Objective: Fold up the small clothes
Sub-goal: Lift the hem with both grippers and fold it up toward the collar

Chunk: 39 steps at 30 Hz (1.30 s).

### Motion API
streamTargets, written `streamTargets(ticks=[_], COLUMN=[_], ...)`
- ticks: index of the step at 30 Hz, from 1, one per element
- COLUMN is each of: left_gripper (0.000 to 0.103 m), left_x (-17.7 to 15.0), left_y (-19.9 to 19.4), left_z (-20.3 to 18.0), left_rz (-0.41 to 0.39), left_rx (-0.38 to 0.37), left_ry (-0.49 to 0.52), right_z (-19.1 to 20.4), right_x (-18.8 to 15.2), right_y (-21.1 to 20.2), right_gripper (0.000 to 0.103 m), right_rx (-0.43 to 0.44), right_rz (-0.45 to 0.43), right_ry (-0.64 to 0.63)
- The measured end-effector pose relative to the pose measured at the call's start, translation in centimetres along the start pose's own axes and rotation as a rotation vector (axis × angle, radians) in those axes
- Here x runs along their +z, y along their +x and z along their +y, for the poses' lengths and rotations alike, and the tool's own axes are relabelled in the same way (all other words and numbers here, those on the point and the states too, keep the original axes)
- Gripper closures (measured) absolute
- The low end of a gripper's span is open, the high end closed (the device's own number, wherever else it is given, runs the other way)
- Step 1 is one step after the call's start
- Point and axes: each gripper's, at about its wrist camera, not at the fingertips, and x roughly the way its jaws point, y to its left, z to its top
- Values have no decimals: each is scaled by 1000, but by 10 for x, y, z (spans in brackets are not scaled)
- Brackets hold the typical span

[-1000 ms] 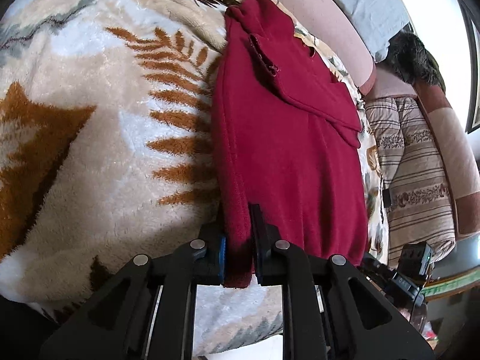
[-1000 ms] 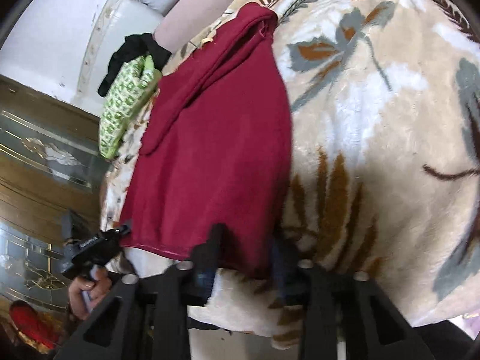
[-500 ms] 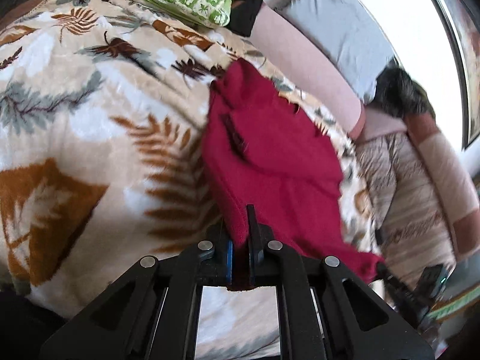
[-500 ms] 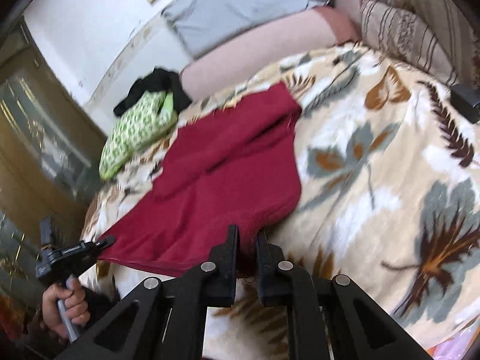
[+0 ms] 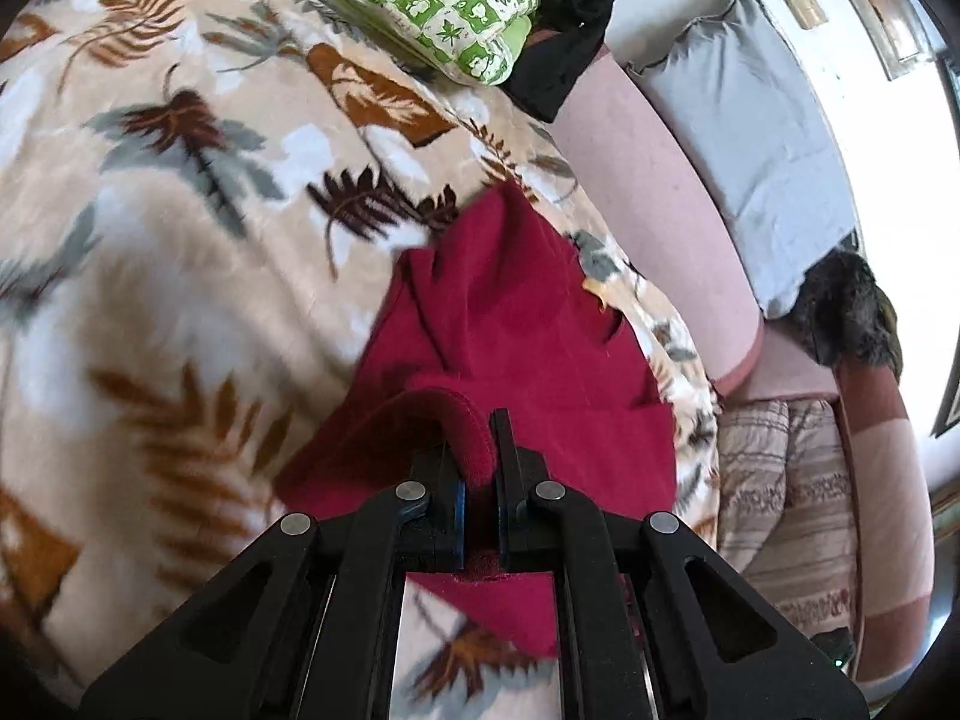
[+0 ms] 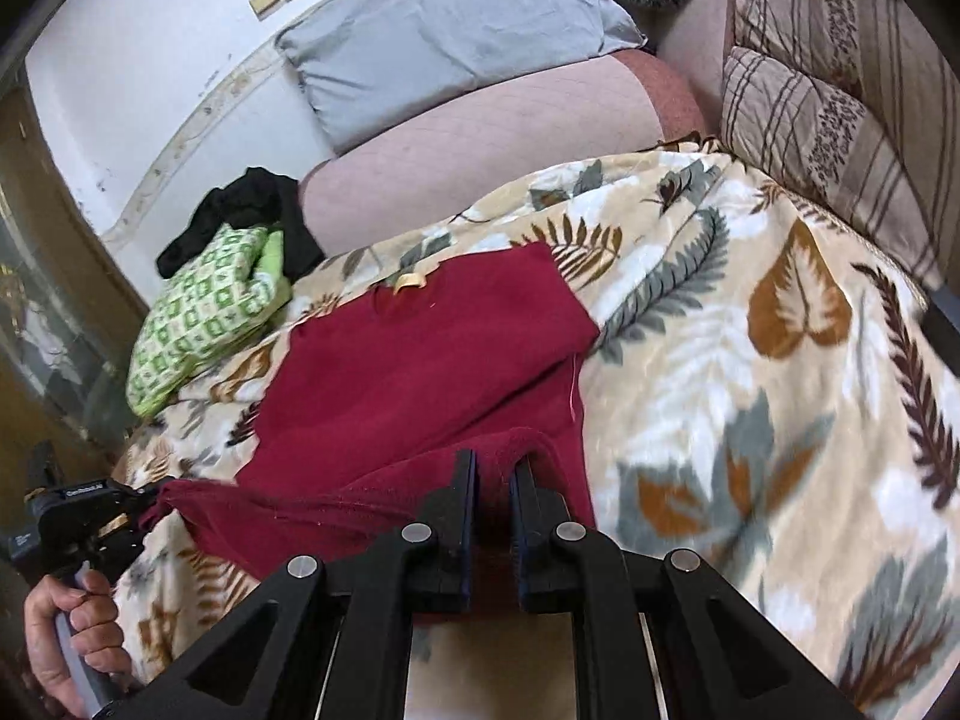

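A dark red garment (image 5: pixel 528 330) lies on a leaf-patterned blanket (image 5: pixel 180 240); it also shows in the right wrist view (image 6: pixel 420 360). My left gripper (image 5: pixel 477 450) is shut on the garment's near hem corner and holds it lifted above the blanket. My right gripper (image 6: pixel 492 480) is shut on the other hem corner, also raised. The hem hangs stretched between the two grippers, and the lower part curls over toward the collar end. The left gripper (image 6: pixel 129 501) shows at the left edge of the right wrist view, with red cloth in it.
A green patterned folded cloth (image 6: pixel 204 312) and a black garment (image 6: pixel 246 210) lie at the blanket's far corner. A grey pillow (image 6: pixel 444 30) and pink bolster (image 6: pixel 480 138) line the back. Striped cushions (image 6: pixel 840 120) sit to the right.
Both grippers have risen and moved forward toward the collar end, carrying the hem up off the blanket. The garment now folds over itself where it lay flat before.
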Motion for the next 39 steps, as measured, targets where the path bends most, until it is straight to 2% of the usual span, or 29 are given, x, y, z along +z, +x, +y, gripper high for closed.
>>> streamTargets(ticks=[6,12,15,20,24,25,26,27,28,29,30,31,32,33,34,37,39], left_gripper=[98,98,98,97,96,91,83,77,65,60,54,39,32,31,31,31,31], left_x=[46,91,105,108,115,118,121,124,128,132,137,139,140,138,136,121,104], left_y=[41,70,89,135,157,160,161,159,155,148,137,122,110,96,93,108,128], left_z=[-16,-51,-57,-46,-42,-41,-41,-41,-42,-43,-44,-45,-45,-45,-47,-71,-92], left_rz=[-49,-154,-181,-158,-99,-82,-64,-55,-56,-60,-91,-151,-213,-280,-288,-190,-124], left_rx=[-10,-42,-35,36,21,9,-13,-37,-64,-97,-108,-101,-104,-116,-117,-116,-93], left_ry=[-41,-1,32,83,106,113,120,125,126,125,125,124,121,121,129,237,345], right_z=[-4,-4,-6,-5,-12,-15,-20,-23,-27,-30,-32,-32,-33,-34,-35,-26,-4], right_x=[40,85,104,122,126,127,127,128,128,128,128,129,130,131,132,136,138], right_y=[37,78,101,142,165,167,170,171,171,168,162,155,149,143,139,133,143], right_gripper=[94,94,94,94,94,94,89,81,76,65,62,60,60,60,60,60,62], right_rx=[-22,-10,1,-22,10,20,19,34,62,79,85,96,109,109,99,26,41], right_rz=[-34,-77,-85,-85,-107,-117,-110,-101,-98,-104,-126,-149,-161,-174,-185,-174,-115], right_ry=[21,51,68,39,49,57,79,104,132,152,158,158,157,160,162,122,41])
